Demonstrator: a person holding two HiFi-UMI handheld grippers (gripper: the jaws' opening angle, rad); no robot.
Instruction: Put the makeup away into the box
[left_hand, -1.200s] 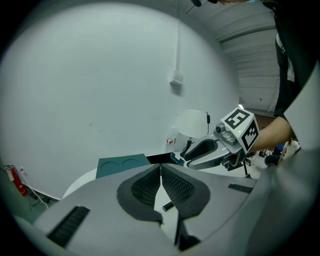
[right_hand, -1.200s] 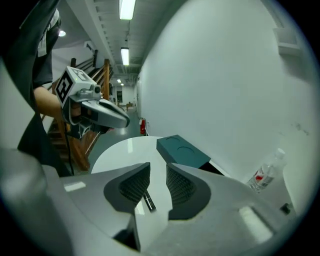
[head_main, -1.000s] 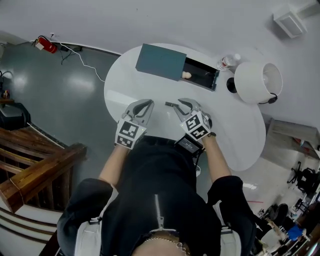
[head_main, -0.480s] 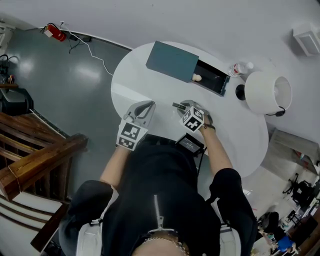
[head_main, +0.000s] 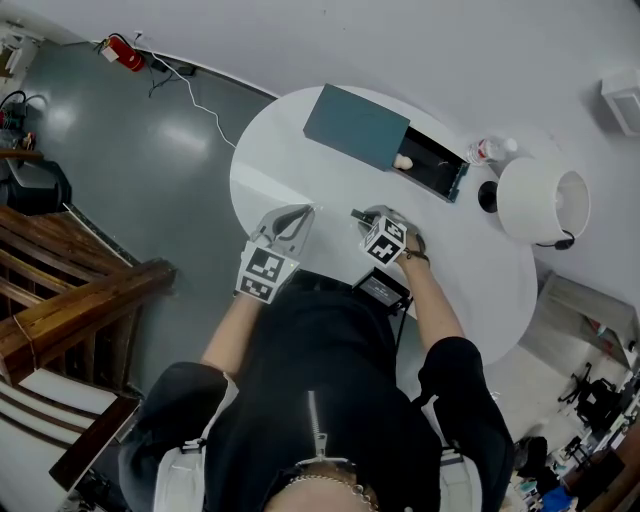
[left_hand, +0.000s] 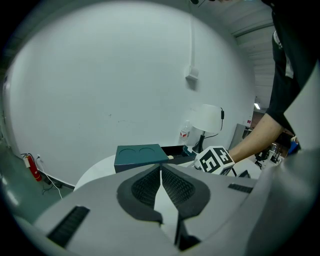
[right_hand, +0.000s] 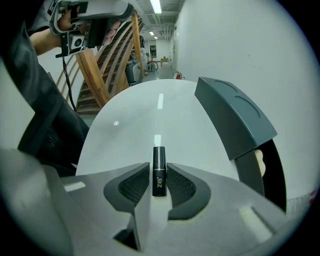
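A black lipstick tube (right_hand: 159, 156) sits between the pads of my right gripper (right_hand: 159, 169), which is shut on it and points steeply down at the white round table (head_main: 290, 165). In the head view the lipstick (head_main: 356, 214) sticks out to the left of the right gripper (head_main: 372, 217). The teal box (head_main: 357, 127) lies at the table's far side, its dark drawer (head_main: 436, 168) pulled out to the right with a beige item (head_main: 403, 162) inside. My left gripper (head_main: 298, 214) is shut on nothing, its pad tips touching (left_hand: 160, 170), just left of the right one.
A white lamp (head_main: 543, 200) and a plastic bottle (head_main: 490, 150) stand at the table's far right, beyond the drawer. A black device (head_main: 380, 290) rests at the near edge by the person's body. Wooden stairs (head_main: 60, 320) lie to the left on the floor.
My right gripper has sunk toward the tabletop and tipped more steeply downward, still holding the lipstick. The left gripper has shifted only slightly.
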